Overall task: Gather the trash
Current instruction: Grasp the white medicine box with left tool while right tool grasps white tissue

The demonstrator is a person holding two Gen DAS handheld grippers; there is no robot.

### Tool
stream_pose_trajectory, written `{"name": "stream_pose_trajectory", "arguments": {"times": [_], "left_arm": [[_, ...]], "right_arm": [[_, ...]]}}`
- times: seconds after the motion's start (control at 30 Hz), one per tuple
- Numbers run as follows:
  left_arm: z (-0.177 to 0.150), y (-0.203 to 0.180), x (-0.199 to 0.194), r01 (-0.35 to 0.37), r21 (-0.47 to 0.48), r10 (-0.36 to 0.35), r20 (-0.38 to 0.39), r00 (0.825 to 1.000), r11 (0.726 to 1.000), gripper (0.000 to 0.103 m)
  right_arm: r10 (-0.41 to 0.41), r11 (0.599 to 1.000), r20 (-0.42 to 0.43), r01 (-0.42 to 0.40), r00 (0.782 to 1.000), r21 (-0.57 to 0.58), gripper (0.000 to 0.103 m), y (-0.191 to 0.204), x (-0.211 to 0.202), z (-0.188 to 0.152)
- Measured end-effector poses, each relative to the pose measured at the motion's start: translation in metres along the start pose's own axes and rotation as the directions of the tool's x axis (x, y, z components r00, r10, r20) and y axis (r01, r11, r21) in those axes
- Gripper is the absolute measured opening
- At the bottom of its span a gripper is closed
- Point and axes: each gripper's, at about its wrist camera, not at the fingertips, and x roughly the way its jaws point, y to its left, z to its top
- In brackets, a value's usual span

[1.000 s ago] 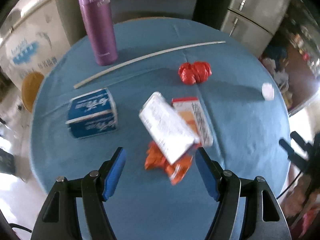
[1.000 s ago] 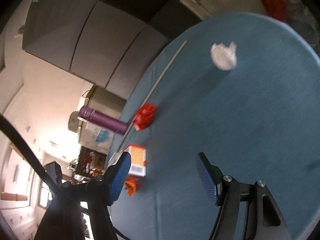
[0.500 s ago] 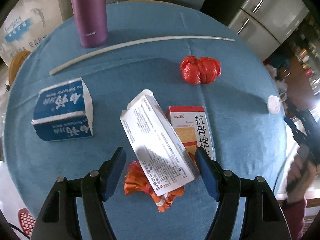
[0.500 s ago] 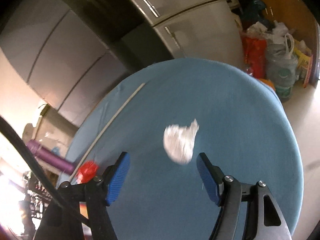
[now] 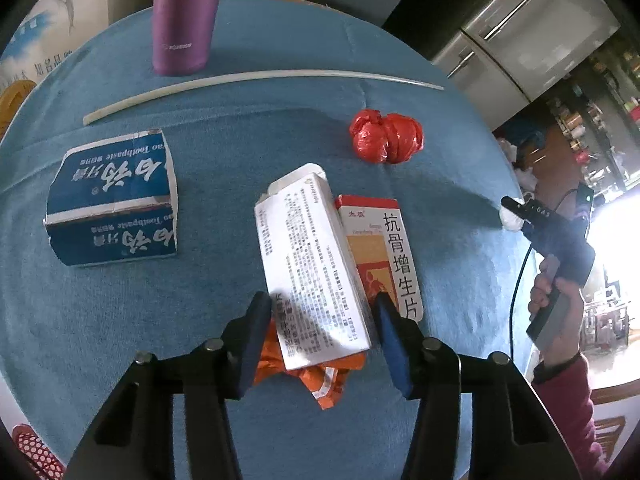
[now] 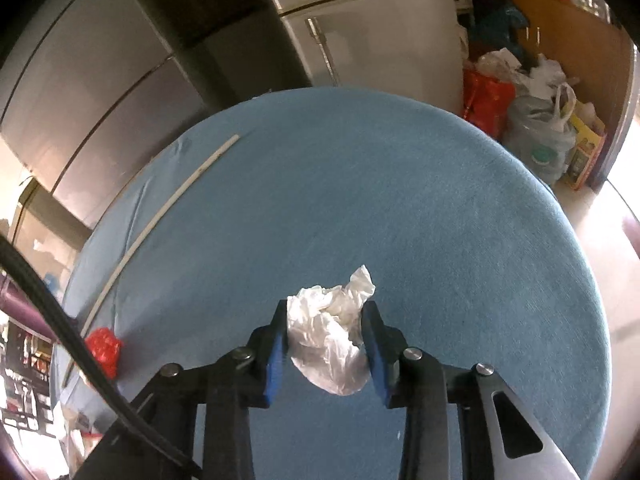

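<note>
Right claw (image 6: 325, 344), just closed, clamped the crumpled white wrapper (image 6: 330, 340) on the blue tabletop (image 6: 440, 220); left claw (image 5: 322, 320), closing, pressed the white carton (image 5: 312, 264).

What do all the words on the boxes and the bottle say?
"Toothpaste", upside down, with large Chinese brand characters I cannot make out: blue toothpaste box.
"抗骨增生片": red and orange medicine box.
Small black print, too tiny to read: white box.
Small white lettering, too blurred to read: purple bottle.
Chinese characters beside a dolphin, too blurred to read: poster.
</note>
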Motion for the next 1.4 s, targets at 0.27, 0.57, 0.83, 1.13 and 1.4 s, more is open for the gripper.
{"name": "stream_pose_trajectory", "arguments": {"times": [0.27,0.57,0.83,1.13,1.4], "left_arm": [[-0.025,0.013,-0.032,-0.013,0.04,0.012,0.025,1.0,0.999,0.015],[-0.059,0.035,-0.059,-0.064,0.042,0.062,0.043,0.997,0.997,0.015],[-0.094,0.049,-0.077,-0.087,0.042,0.086,0.03,0.996,0.995,0.016],[-0.07,0.046,-0.064,-0.191,0.049,0.19,0.04,0.981,0.98,0.056],[-0.066,0.052,-0.043,-0.177,0.001,0.176,0.046,0.983,0.984,0.052]], "right_arm": [[0.165,0.983,-0.026,-0.167,0.986,-0.081,0.037,0.023,-0.041,-0.047],[0.3,0.939,-0.078,-0.309,0.951,-0.153,0.037,0.043,-0.085,-0.106],[0.361,0.912,-0.12,-0.377,0.925,-0.161,0.037,0.046,-0.101,-0.138],[0.37,0.909,-0.151,-0.391,0.917,-0.145,0.037,0.046,-0.104,-0.163],[0.372,0.908,-0.148,-0.392,0.916,-0.148,0.037,0.046,-0.113,-0.167]]}}
